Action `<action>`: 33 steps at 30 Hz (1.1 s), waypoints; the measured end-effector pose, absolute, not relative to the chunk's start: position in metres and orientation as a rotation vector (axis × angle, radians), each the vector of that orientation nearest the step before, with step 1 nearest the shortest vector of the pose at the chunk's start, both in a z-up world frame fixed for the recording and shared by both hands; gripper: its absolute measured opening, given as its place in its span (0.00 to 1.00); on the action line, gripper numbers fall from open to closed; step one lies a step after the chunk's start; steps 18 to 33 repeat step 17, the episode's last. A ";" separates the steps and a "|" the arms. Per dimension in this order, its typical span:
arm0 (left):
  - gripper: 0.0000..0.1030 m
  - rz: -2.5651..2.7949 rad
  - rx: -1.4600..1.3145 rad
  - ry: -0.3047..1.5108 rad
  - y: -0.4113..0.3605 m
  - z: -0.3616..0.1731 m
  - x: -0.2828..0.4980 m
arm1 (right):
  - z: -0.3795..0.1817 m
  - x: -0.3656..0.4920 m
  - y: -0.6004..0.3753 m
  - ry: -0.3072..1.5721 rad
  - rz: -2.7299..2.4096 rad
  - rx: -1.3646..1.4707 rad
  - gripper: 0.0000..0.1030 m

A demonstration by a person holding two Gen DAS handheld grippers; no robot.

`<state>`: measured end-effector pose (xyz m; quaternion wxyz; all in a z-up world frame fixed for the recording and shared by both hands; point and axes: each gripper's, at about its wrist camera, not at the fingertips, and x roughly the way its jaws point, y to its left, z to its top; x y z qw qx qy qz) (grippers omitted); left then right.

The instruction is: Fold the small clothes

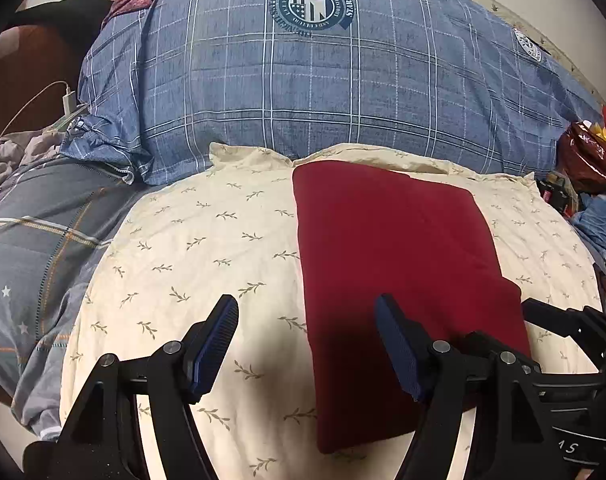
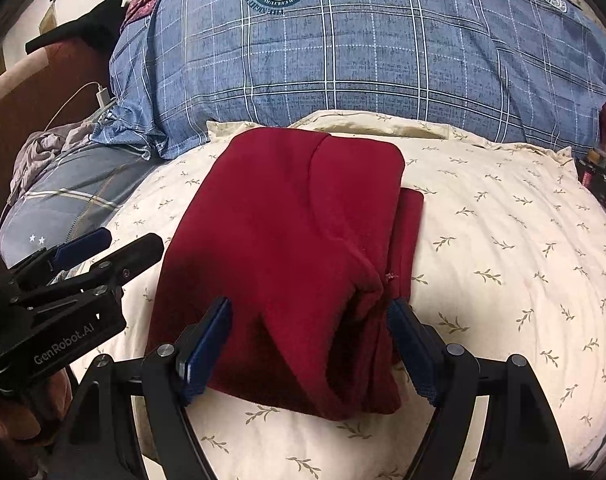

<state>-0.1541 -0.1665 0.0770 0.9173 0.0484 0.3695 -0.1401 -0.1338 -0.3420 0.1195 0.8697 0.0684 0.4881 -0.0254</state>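
A dark red garment [image 1: 395, 264] lies folded into a long rectangle on a cream leaf-print pillow [image 1: 191, 248]. In the right wrist view the garment [image 2: 287, 232] shows layered folds, with a narrower layer sticking out on its right side. My left gripper [image 1: 307, 344] is open and empty, hovering over the garment's near left edge. My right gripper [image 2: 309, 344] is open, its fingers either side of the garment's near end, gripping nothing. The left gripper [image 2: 99, 252] also shows at the left of the right wrist view.
A blue plaid duvet [image 1: 323, 92] is piled behind the pillow [image 2: 503, 240]. A grey plaid blanket [image 1: 43, 240] lies to the left. A white charger and cable [image 1: 69, 100] sit at the far left. Red bags and clutter [image 1: 591, 160] crowd the right edge.
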 end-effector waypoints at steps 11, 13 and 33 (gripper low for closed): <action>0.68 -0.296 0.068 0.786 -0.165 0.067 -0.137 | 0.112 -0.125 -0.344 1.035 -0.047 0.143 0.78; 0.68 -0.291 0.065 0.780 -0.162 0.064 -0.133 | 0.114 -0.123 -0.352 1.026 -0.064 0.152 0.78; 0.68 -0.279 0.050 0.793 -0.155 0.060 -0.120 | 0.118 -0.119 -0.377 1.012 -0.090 0.190 0.78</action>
